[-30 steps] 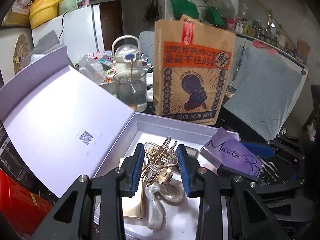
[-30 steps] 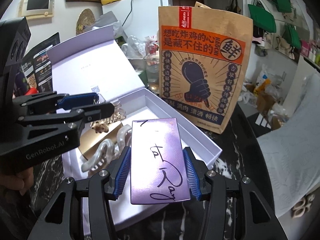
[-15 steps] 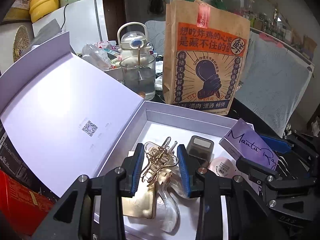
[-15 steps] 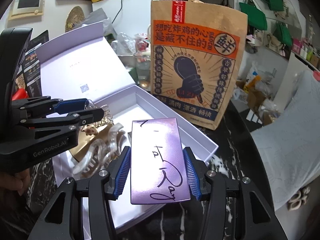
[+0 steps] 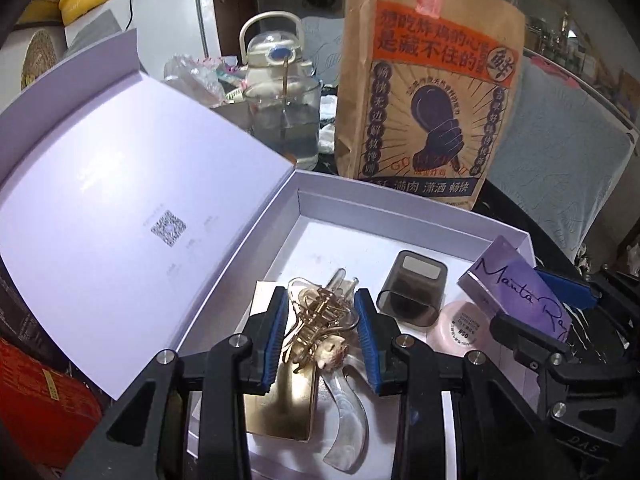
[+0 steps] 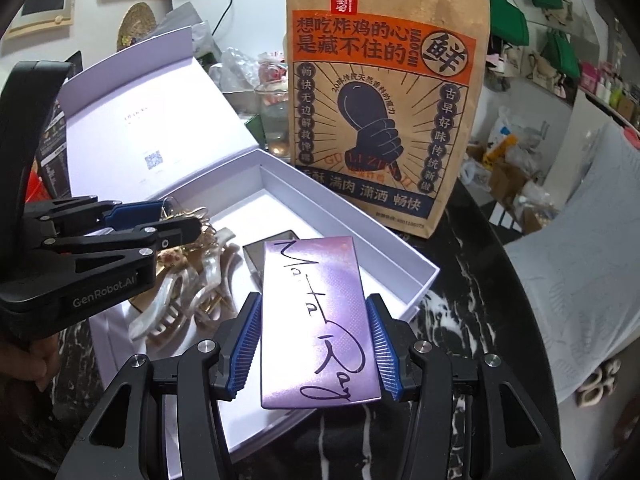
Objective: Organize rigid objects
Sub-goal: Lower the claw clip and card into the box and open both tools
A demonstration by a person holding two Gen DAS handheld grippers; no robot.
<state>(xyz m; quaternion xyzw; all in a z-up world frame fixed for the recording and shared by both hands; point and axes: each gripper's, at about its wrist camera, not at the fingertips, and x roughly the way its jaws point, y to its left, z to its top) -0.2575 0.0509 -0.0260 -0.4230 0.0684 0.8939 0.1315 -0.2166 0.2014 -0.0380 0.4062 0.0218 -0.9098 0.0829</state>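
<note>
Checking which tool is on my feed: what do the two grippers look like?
Both match: the left gripper and right gripper have angular matte-black frames with silver screw heads and ribbed blue pads on the fingers. The left one's side carries white "GenRobot.AI" lettering. No cables or sleeves show.

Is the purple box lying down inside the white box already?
No, the purple box is clamped between the pads of the right gripper, held up over the near edge of the white box.

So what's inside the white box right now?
In the white box: a pearly claw clip, gold card, smoky square case and pink round pot. The grippers hide part of its floor.
</note>
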